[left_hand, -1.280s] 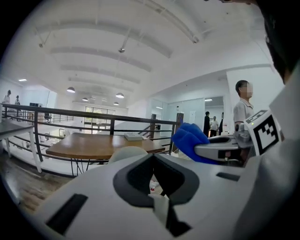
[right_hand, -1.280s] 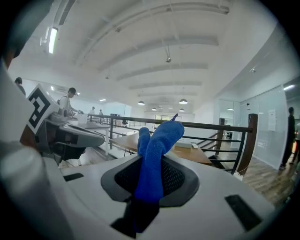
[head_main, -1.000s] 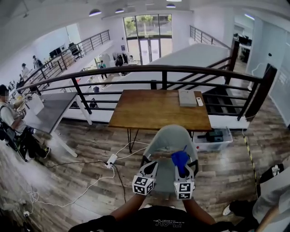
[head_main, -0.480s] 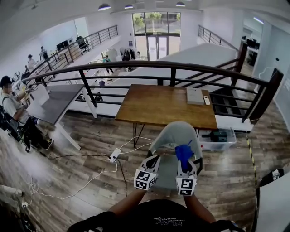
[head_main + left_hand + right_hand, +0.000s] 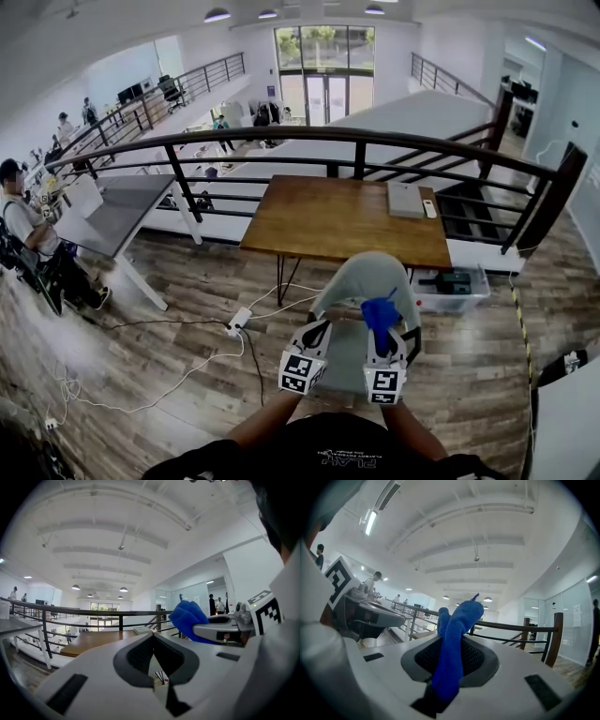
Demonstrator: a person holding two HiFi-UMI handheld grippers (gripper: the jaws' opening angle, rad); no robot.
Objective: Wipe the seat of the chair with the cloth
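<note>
A grey chair (image 5: 361, 281) stands on the wooden floor just in front of me, its back toward a wooden table (image 5: 342, 222). My right gripper (image 5: 383, 336) hovers over the seat, shut on a blue cloth (image 5: 378, 312) that sticks up from its jaws. In the right gripper view the blue cloth (image 5: 454, 639) runs up between the closed jaws of my right gripper (image 5: 452, 644). My left gripper (image 5: 316, 336) hangs beside it over the seat's left part. In the left gripper view my left gripper (image 5: 153, 638) is shut and holds nothing, with the blue cloth (image 5: 187, 616) at its right.
A dark metal railing (image 5: 281, 141) runs behind the table. A laptop (image 5: 405, 200) lies on the table. A white power strip (image 5: 235, 327) and cables lie on the floor at the left. A clear bin (image 5: 450, 286) sits right of the chair. A person (image 5: 23, 239) sits far left.
The head view has swung slightly right and forward. Both grippers stay over the chair seat, a little higher in the picture, and the cloth is still held.
</note>
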